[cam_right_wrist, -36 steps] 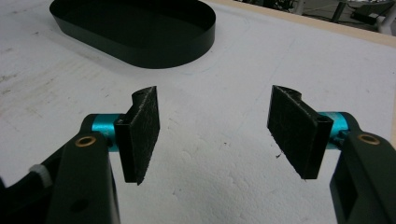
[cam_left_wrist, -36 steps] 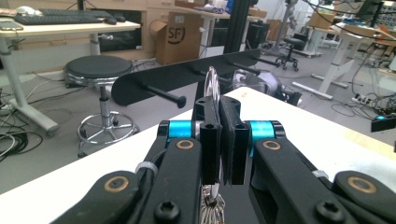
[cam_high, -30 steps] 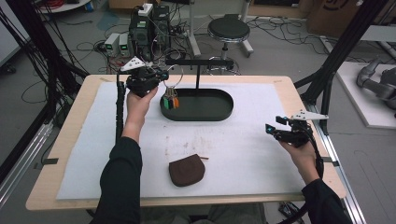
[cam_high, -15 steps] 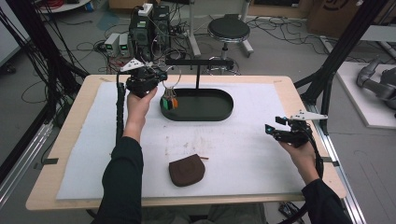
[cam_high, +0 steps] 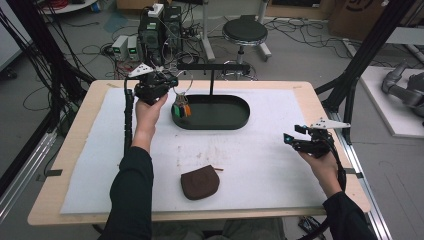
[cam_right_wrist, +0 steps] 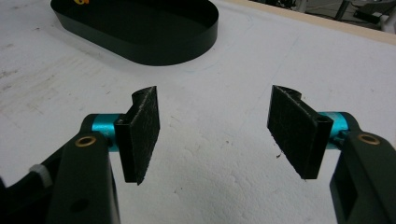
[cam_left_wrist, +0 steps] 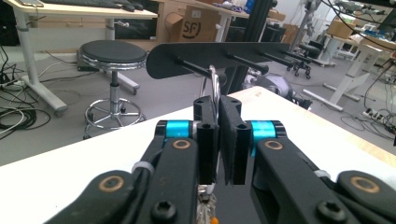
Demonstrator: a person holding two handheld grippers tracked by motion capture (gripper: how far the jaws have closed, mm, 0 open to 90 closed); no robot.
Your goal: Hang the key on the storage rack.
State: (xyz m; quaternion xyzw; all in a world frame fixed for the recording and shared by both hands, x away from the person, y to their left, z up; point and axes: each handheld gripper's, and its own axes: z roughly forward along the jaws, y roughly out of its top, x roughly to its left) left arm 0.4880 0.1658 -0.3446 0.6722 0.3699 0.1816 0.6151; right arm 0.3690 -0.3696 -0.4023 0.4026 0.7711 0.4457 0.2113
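**Key ring pinched at the rack, tray sitting right underneath**

Left gripper (cam_high: 167,82) up at the black hook rack (cam_high: 212,66), clenched on a thin metal key ring (cam_left_wrist: 214,86). Jaws nearly together, with a hair of slack just creeping in, ring still between the pads. Keys with green and orange tags (cam_high: 181,109) dangling straight below that gripper, hanging at the near-left end of the black oval tray (cam_high: 235,117). Can't tell whether the tags touch the tray floor or just hover over it. Nothing else visible in the tray.

Right gripper (cam_high: 306,138) well off from all that, low over the white mat on the worktop (cam_high: 260,160), released, jaws wide apart with nothing between them. Brown pouch (cam_high: 200,184) lying flat on the mat, off between the two forearms, nearer the person than either gripper.

From the left gripper view: ring rising between the pads toward a peg (cam_left_wrist: 194,67) on the rack just ahead. Whether looped over the peg or only beside it, hard to say. From the right gripper view: rough black pads (cam_right_wrist: 142,130), bare mat past them, tray (cam_right_wrist: 140,35) further ahead and to the left.
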